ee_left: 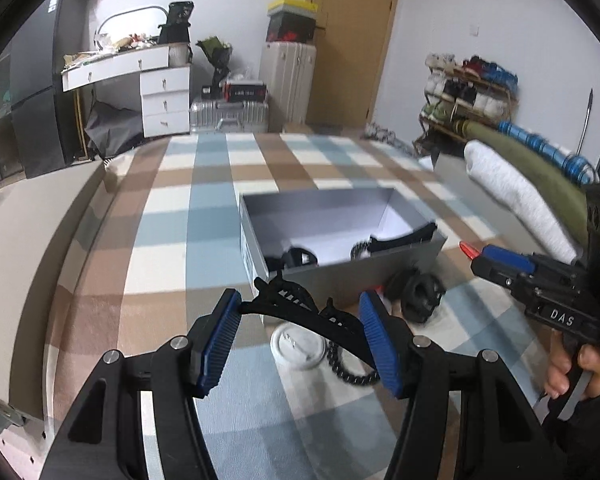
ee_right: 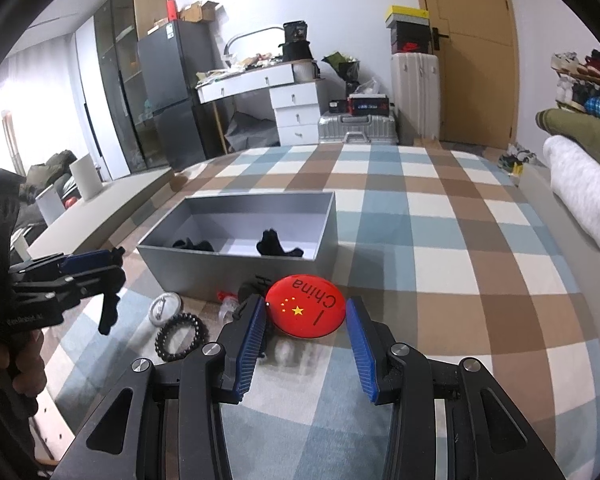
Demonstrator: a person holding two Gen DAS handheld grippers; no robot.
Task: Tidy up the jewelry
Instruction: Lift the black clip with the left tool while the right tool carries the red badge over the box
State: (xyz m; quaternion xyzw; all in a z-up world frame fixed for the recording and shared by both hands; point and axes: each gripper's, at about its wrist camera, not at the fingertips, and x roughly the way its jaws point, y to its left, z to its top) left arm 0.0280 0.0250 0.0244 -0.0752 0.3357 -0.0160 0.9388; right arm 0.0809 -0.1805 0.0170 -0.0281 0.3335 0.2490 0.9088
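A grey open box (ee_left: 364, 276) (ee_right: 236, 264) sits on the checkered bedspread with black items inside. My left gripper (ee_left: 300, 312) is shut on a black hair clip (ee_left: 296, 304), held above the bed just in front of the box; it shows in the right wrist view (ee_right: 110, 304). My right gripper (ee_right: 306, 320) is shut on a red round badge (ee_right: 306, 306) reading "China", held near the box's front wall; its red edge shows in the left wrist view (ee_left: 466, 249). A white round badge (ee_left: 298, 348) (ee_right: 165, 307), a black bead bracelet (ee_right: 182, 336) and a black scrunchie (ee_left: 418, 296) lie on the bed.
A rolled white towel (ee_left: 520, 204) and green bedding (ee_right: 580, 132) lie at the right. Beyond the bed stand a white desk (ee_right: 260, 80), suitcases (ee_right: 356, 126), a fridge (ee_right: 168, 96) and a shoe rack (ee_left: 468, 92).
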